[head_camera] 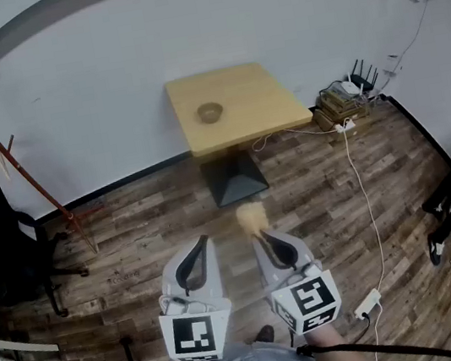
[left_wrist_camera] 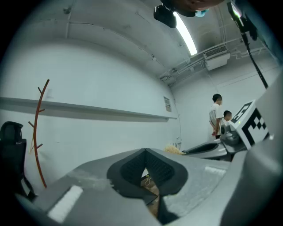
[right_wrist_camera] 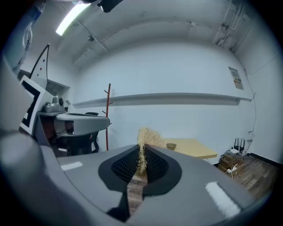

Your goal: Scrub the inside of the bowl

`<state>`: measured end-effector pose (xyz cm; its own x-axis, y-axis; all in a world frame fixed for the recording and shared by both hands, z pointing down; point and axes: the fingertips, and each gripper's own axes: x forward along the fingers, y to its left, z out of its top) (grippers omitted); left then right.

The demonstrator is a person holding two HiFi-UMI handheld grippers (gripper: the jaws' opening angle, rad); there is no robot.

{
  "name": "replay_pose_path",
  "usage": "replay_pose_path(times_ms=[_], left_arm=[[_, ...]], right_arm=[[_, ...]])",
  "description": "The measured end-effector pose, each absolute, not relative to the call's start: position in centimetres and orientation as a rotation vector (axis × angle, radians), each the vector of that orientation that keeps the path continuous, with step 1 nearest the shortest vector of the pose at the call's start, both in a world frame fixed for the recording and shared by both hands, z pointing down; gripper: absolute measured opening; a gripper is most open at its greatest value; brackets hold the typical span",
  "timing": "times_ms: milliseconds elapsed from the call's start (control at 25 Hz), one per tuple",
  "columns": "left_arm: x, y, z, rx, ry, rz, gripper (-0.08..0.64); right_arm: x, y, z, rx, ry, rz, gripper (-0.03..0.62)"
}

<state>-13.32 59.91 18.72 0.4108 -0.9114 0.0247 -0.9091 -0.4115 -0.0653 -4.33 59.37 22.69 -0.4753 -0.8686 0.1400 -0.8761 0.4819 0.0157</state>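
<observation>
Bowl (head_camera: 210, 112) stands on table (head_camera: 258, 93); contents too small to tell. Well short of table, my right gripper (head_camera: 261, 234) clamps straw scrubber (head_camera: 250, 216). My left gripper (head_camera: 199, 245): jaws pressed together.

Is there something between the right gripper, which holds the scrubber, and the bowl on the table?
Nothing visible stands in the way. Only wooden floor lies between the right gripper, shut on the fibre scrubber, and the table where the bowl sits alone.

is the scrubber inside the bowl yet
No, the scrubber is held by the right gripper above the floor, apart from the bowl on the table.
</observation>
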Motion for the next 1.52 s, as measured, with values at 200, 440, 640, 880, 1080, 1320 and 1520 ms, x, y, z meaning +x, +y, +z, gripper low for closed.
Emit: replay_pose_path(times_ms=[200,440,640,880,1080,1320,1520], left_arm=[[-13.0,59.9,19.0,-2.604,1.680,-0.113,0.020],[-12.2,59.9,19.2,-2.606,1.670,-0.128,0.020],[-11.1,60.3,19.1,-2.606,1.651,-0.150,0.020],[-8.6,60.6,19.2,-2.599,1.636,-0.168,0.020],[-6.3,61.3,19.8,-2.593,1.639,-0.193,0.020],[-4.9,61.5,21.5,-2.605,1.645,-0.280,0.020],[-5.2,59.0,23.1,-2.636,1.650,-0.333,0.020]], right_arm=[[-3.9,59.4,22.8,1.539,-2.586,0.092,0.025],[-3.2,59.5,23.0,1.548,-2.592,0.100,0.025],[-2.1,59.8,23.0,1.566,-2.598,0.111,0.025],[0.3,60.2,23.2,1.585,-2.622,0.131,0.026],[2.7,61.0,23.6,1.596,-2.658,0.170,0.026],[4.3,61.1,25.8,1.591,-2.657,0.256,0.026],[4.3,59.0,27.5,1.594,-2.635,0.336,0.026]])
